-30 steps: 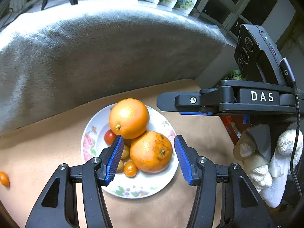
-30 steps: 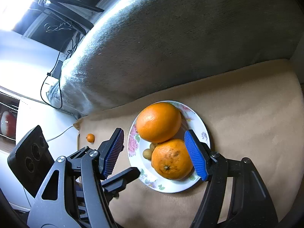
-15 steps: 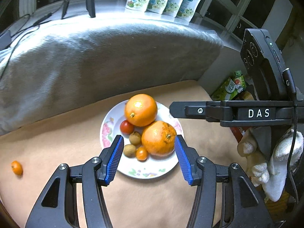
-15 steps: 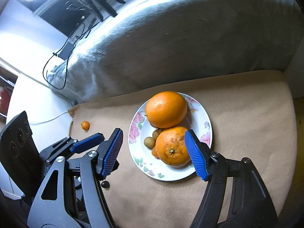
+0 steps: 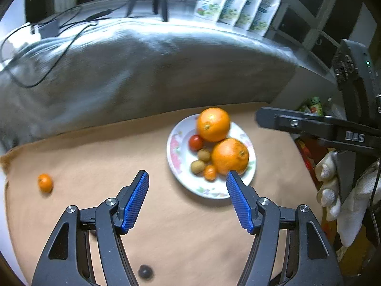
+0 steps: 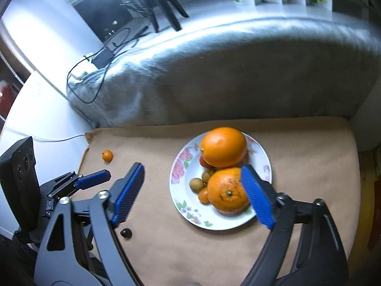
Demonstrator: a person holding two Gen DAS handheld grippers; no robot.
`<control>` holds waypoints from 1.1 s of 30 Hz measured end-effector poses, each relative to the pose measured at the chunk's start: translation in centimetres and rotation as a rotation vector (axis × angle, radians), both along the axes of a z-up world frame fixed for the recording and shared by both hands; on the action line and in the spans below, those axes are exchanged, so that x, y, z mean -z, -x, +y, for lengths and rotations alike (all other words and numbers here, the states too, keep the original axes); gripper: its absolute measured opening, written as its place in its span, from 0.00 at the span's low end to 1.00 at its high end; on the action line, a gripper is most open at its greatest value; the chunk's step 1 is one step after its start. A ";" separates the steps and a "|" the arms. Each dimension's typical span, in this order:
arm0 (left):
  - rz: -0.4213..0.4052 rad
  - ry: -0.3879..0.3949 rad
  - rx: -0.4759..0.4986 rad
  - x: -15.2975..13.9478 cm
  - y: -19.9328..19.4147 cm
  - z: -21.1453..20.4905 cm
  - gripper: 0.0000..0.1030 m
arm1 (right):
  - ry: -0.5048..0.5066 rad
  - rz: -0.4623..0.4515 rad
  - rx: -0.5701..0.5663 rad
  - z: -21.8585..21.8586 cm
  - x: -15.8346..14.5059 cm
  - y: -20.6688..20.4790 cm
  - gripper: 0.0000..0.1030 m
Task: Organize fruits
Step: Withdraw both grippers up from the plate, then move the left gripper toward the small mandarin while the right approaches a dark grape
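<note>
A floral white plate on the tan cloth holds two large oranges, a red tomato, two small brown fruits and a small orange fruit. A loose small orange lies at the cloth's left edge. A dark small fruit lies near the front. My left gripper is open and empty, above the cloth just left of the plate. My right gripper is open and empty, above the plate's near side.
A grey blanket-covered cushion rises behind the cloth. Printed pouches stand on the ledge behind, with cables at the left. The right gripper's body and a gloved hand are at the right.
Both grippers have pulled back and up from the plate, so more cloth shows. The left gripper has shifted left of the plate. The loose orange and dark fruit have come into view.
</note>
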State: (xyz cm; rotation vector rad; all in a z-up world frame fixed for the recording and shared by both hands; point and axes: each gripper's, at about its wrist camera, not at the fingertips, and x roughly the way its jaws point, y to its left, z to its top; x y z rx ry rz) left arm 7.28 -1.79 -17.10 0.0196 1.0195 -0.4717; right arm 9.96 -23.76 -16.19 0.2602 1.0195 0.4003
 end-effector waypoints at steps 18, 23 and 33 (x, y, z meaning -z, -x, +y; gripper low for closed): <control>0.017 -0.044 -0.231 0.0 1.2 9.0 0.65 | 0.145 -0.012 -0.138 7.1 -0.4 -0.1 0.91; 0.033 -0.060 -0.301 0.6 1.6 12.4 0.65 | 0.136 -0.043 -0.181 8.5 -0.8 0.6 0.91; 0.056 -0.070 -0.438 1.7 2.3 19.4 0.65 | 0.129 -0.052 -0.288 12.2 0.5 2.2 0.91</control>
